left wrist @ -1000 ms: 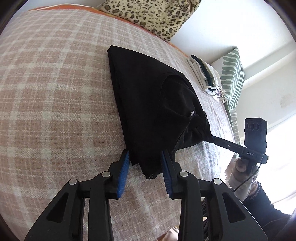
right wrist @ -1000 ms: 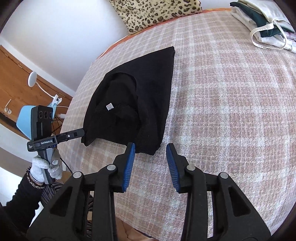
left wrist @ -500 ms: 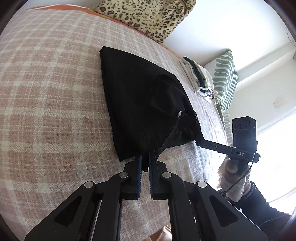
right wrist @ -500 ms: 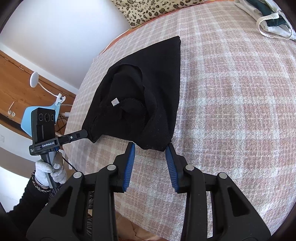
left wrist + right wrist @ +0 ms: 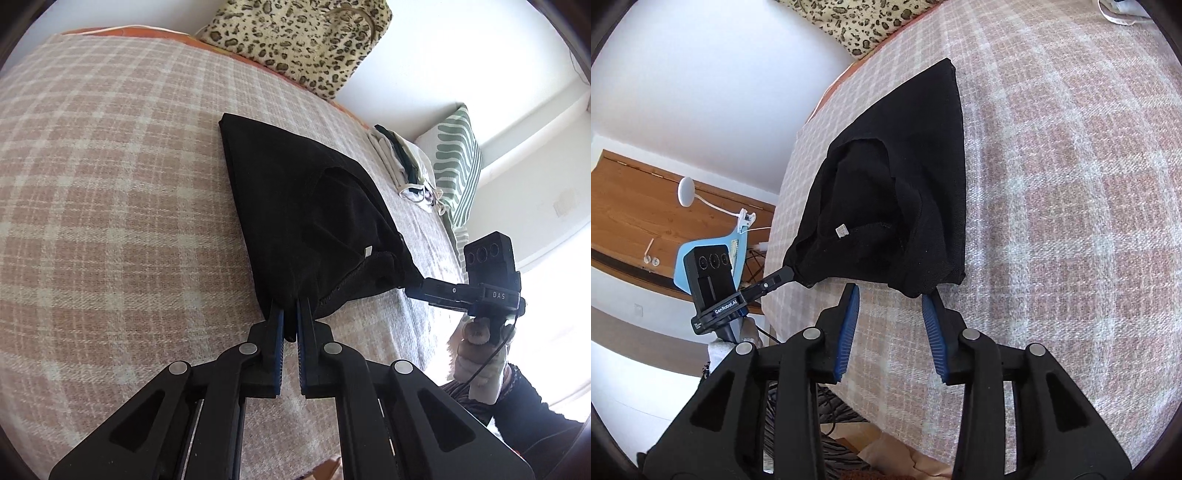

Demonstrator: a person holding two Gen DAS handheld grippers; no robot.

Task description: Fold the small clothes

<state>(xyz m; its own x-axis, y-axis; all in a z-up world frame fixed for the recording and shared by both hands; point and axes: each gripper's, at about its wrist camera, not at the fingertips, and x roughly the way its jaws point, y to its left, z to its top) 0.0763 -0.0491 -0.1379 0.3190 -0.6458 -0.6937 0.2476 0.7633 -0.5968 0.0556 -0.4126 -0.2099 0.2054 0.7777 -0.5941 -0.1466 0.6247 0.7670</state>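
A black garment lies folded on the plaid bedspread, narrowing toward the far end, with a small white label showing. My left gripper is shut on its near corner. From the right wrist view that same gripper pinches the garment's left corner. My right gripper stands at the near right edge, jaws opening. A fold of cloth hangs between its fingers and brushes the right fingertip, but the pads do not press it. The left wrist view shows the right gripper at the garment's right corner.
A leopard-print bag sits at the bed's far edge. A stack of folded clothes and a green striped pillow lie at the far right. Beside the bed stand a blue chair and a white lamp. The bed's near edge runs just below both grippers.
My left gripper closed on the garment's near corner and has held it since. My right gripper came up to the near edge, narrowed, then widened again around the cloth.
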